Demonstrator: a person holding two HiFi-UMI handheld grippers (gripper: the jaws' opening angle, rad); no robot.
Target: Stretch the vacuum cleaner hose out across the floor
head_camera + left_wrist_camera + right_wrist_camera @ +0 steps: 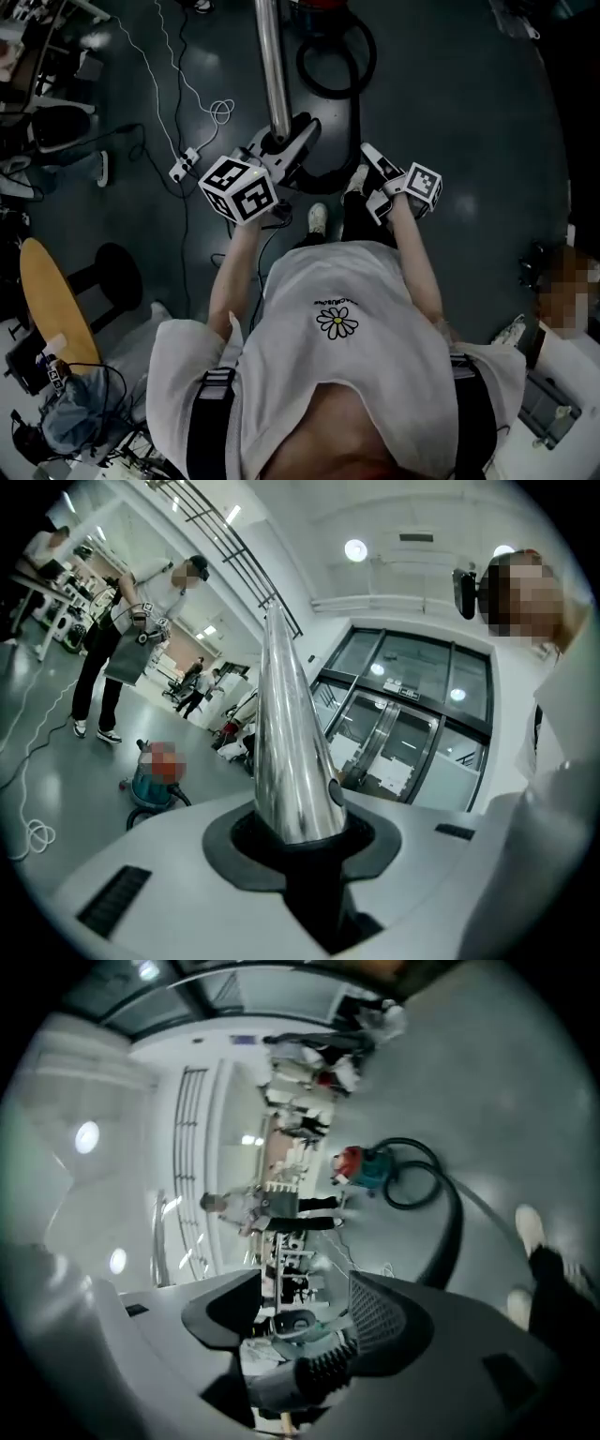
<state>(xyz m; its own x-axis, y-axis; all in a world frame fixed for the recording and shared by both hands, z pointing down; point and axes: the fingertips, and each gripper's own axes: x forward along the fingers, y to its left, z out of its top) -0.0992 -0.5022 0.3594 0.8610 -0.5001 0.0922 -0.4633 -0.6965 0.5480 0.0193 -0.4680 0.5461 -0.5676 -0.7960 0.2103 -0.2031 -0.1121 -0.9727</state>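
The vacuum cleaner hose (357, 117) lies on the dark floor in front of the person. It is black. Near the vacuum cleaner (361, 1168) it curls into a round loop, then it runs back toward the person's shoes (317, 217). It is not straight yet, so I think most of the job is left to do.

The hose seems to join a shiny metal tube (273, 66). The left gripper (284, 148) is closed tight on this tube. The right gripper (367, 171) has its jaws wide apart and holds nothing. A grey ribbed bit shows low between them, but I cannot tell what it is.

To do this step well, I think the person should grip the tube firmly and step back slowly, away from the cleaner. Then the loop can open up. A fast tug could drag the cleaner or tip it. The white cord (222, 112) on the floor is near, so mind the feet.

The tube is long and thin. In the head view it points from the left gripper up toward the cleaner. The hose's long way runs the same, from cleaner to person, apart from the loop
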